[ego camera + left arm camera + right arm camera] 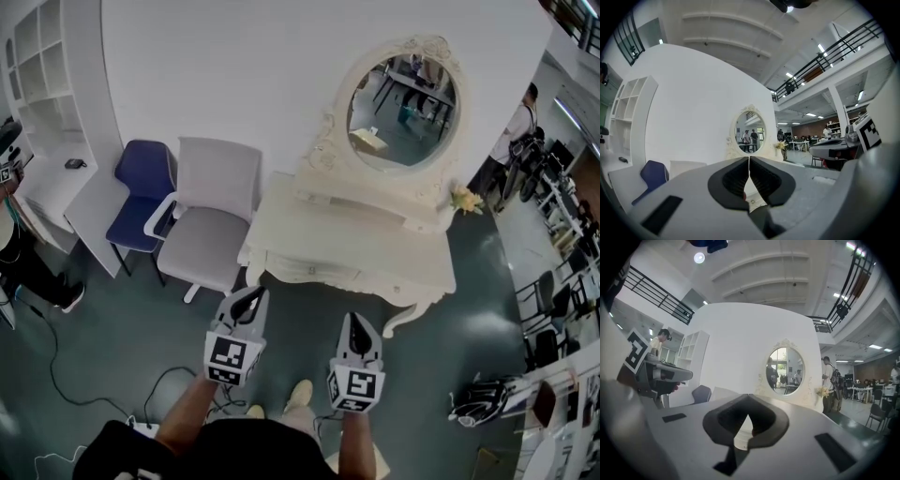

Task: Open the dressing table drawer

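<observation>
A cream dressing table (pixel 375 246) with an oval mirror (pixel 403 98) stands against the white wall. Its drawer (pixel 314 272) in the front apron is closed. My left gripper (pixel 251 298) and right gripper (pixel 357 327) hover side by side over the floor, a short way in front of the table, touching nothing. Both point level at it. In the left gripper view my left gripper (pixel 749 161) has its jaws together with nothing between them, the mirror (pixel 750 133) straight beyond. My right gripper (pixel 748 399) is shut and empty too, with the mirror (pixel 785 371) up to its right.
A grey chair (pixel 211 225) and a blue chair (pixel 141 192) stand left of the table. White shelving (pixel 47 56) fills the far left corner. Cables (pixel 84 375) trail over the floor at the left. People and office chairs (pixel 544 291) crowd the right side.
</observation>
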Demonstrator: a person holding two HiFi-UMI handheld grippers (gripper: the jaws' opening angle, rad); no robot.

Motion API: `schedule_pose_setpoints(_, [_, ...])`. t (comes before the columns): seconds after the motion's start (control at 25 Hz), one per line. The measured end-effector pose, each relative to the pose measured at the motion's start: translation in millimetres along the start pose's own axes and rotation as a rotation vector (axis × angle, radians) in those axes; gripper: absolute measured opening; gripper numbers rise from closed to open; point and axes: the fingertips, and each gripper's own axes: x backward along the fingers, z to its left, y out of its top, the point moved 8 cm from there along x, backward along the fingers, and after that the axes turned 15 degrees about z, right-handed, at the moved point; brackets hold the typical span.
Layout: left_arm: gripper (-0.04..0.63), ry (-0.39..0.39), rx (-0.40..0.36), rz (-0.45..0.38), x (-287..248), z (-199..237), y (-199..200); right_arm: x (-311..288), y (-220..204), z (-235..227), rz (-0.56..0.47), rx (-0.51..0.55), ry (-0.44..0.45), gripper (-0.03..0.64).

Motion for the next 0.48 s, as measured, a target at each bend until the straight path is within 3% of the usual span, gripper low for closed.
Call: schedule_pose_setpoints(0.48, [0.009,0.054,0.003,0.025,-96,2,18,-95,8,-59,-0.019,-0.001,0.061,-0.002])
